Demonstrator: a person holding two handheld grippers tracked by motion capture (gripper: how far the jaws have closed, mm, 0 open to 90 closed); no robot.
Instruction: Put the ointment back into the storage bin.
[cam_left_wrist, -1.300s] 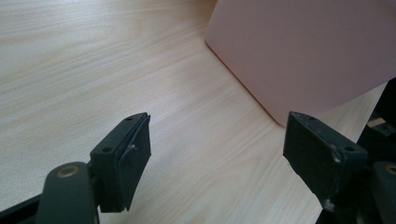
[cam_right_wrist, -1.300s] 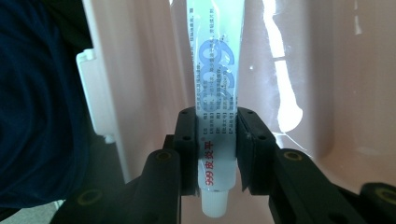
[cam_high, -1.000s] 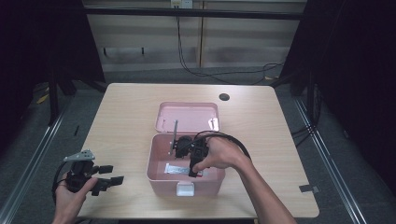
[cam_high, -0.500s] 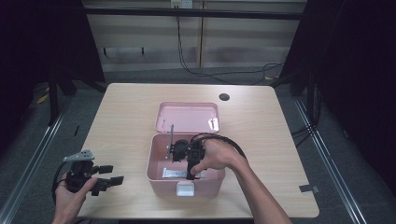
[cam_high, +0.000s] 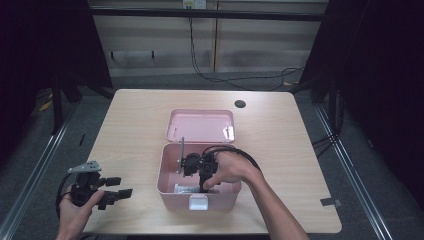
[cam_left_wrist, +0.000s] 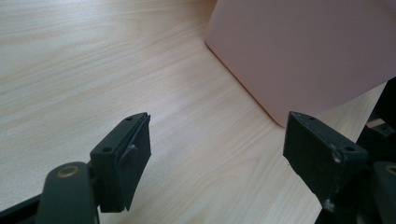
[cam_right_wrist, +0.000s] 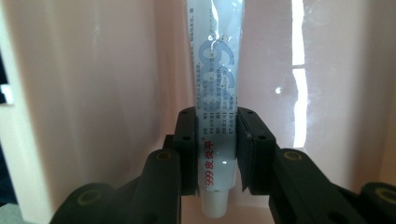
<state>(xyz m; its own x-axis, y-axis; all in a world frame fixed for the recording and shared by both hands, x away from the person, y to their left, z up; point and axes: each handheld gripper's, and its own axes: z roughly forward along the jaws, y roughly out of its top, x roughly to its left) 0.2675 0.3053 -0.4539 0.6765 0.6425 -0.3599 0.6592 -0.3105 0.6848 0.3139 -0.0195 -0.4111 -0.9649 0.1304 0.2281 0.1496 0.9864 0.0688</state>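
Note:
An open pink box (cam_high: 165, 181) sits near the table's front, its lid (cam_high: 200, 125) laid back behind it. My right gripper (cam_high: 202, 181) reaches down into the box. In the right gripper view its jaws are shut on a white ointment tube (cam_right_wrist: 217, 107) with blue print and red characters, its cap end toward the camera. A white item (cam_high: 186, 189) lies on the box floor under the gripper in the high view. My left gripper (cam_high: 120, 187) rests low at the table's front left, open and empty. The left gripper view shows its fingers (cam_left_wrist: 126, 158) wide apart over bare wood, beside the pink box wall (cam_left_wrist: 303, 51).
A dark round hole (cam_high: 240, 104) marks the table (cam_high: 135, 115) near its back right. A white latch (cam_high: 198, 202) sticks out from the box's front wall. Cables (cam_high: 235, 75) run across the floor behind the table. Metal rails flank both sides.
My right gripper has sunk a little deeper into the box and shifted toward its front. The left gripper has stayed put.

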